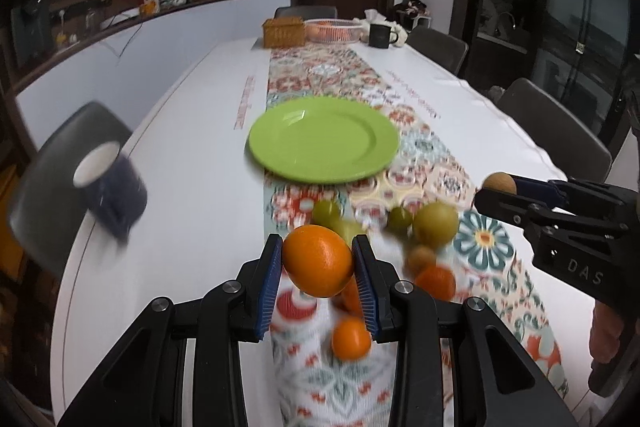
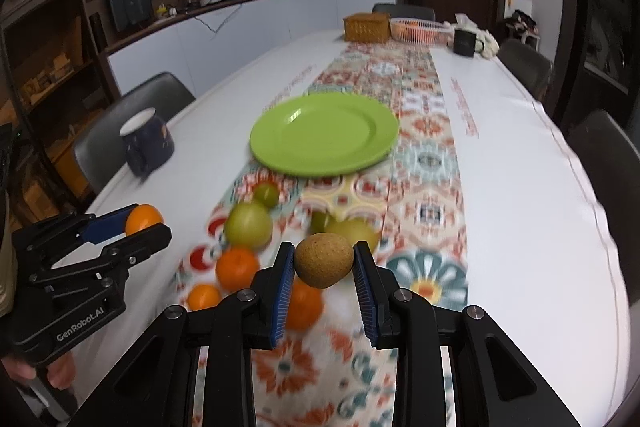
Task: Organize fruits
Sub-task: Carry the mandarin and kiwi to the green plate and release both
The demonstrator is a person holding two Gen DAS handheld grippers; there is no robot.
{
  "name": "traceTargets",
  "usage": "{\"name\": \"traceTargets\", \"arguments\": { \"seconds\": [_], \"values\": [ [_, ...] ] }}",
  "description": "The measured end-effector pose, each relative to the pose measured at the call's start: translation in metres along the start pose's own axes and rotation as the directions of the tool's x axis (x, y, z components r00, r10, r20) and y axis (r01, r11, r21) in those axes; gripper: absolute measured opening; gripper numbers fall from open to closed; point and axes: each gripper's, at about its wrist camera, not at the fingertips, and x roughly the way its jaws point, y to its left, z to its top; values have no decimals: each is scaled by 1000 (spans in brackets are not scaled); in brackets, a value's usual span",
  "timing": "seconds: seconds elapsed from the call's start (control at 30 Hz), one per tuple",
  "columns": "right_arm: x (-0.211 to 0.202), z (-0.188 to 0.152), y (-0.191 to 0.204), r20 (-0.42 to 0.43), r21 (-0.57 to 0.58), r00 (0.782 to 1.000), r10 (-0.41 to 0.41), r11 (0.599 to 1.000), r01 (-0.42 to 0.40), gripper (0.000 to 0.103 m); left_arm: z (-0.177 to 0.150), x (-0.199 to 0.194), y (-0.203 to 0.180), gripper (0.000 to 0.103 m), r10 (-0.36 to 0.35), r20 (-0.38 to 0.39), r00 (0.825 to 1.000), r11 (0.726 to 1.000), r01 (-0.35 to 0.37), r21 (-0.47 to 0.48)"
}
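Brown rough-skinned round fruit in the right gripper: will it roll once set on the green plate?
Probably. The brown rough-skinned fruit looks near-round, and the green plate is smooth and shallow, so it may drift to the centre. Its matte skin likely grips the blue fingers well.

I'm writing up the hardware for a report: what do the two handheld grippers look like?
Both are matte black plastic with angular linkage arms and round silver pivot bolts. Each finger carries a blue ribbed pad. The left gripper has "GenRobot.AI" in white on its body in the right wrist view; the right gripper shows white letters "DAS" in the left wrist view. No cables are visible.
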Motion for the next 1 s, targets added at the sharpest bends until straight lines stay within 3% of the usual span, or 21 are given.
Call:
{"name": "traceTargets", "arguments": {
  "seconds": [0.2,0.53,0.83,1.0],
  "values": [
    [19,40,-6,14,-20,1000,20,1000,-20,31,36,20,2,35,-24,11,1000,999,24,29],
    [80,84,-17,-49,-42,997,56,997,-58,31,76,90,13,35,-58,-65,996,996,62,60],
    [143,92,-22,-141,-37,986,94,994,-101,31,86,156,20,35,-74,-170,983,995,85,58],
    [166,94,-29,-177,4,979,103,995,-103,31,84,172,24,36,-77,-206,975,995,87,41]
  ]
}}
